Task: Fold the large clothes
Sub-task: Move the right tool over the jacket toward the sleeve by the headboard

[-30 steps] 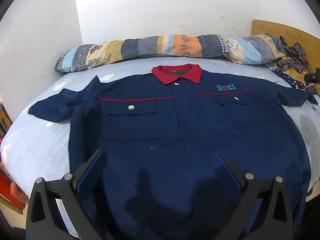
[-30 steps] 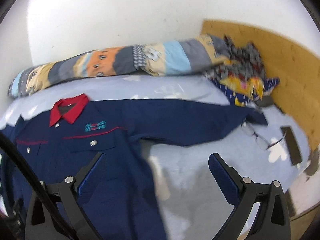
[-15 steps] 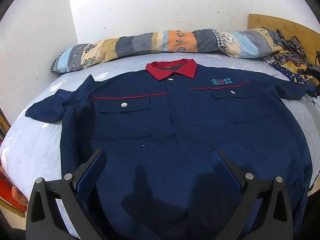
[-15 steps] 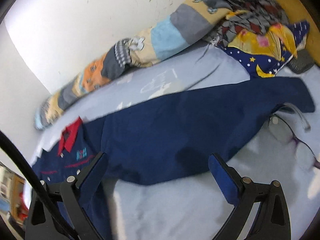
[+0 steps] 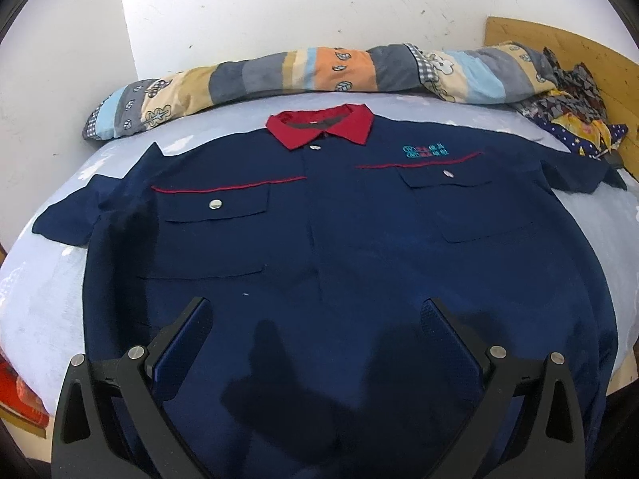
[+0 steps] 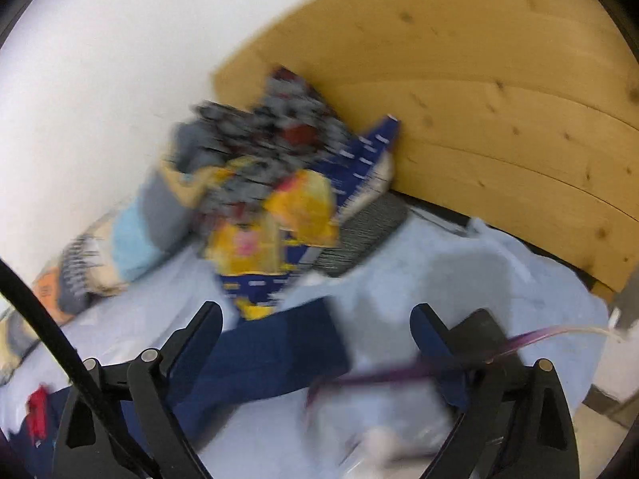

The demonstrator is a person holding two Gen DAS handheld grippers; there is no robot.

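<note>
Shirt (image 5: 359,247) matt navy cloth (shiny metal snaps); headboard (image 6: 499,119) bare knotty wood; bedsheet (image 5: 48,299) soft cloth.

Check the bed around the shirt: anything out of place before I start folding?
Yes. A pair of purple-framed glasses lies on the pale blue sheet beside the end of the navy shirt's sleeve, right between the open right gripper fingers. They could get caught or crushed.

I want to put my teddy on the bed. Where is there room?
Bare sheet lies beside the shirt, below its sleeve. The far corner by the headboard is crowded with a clothes pile.
</note>
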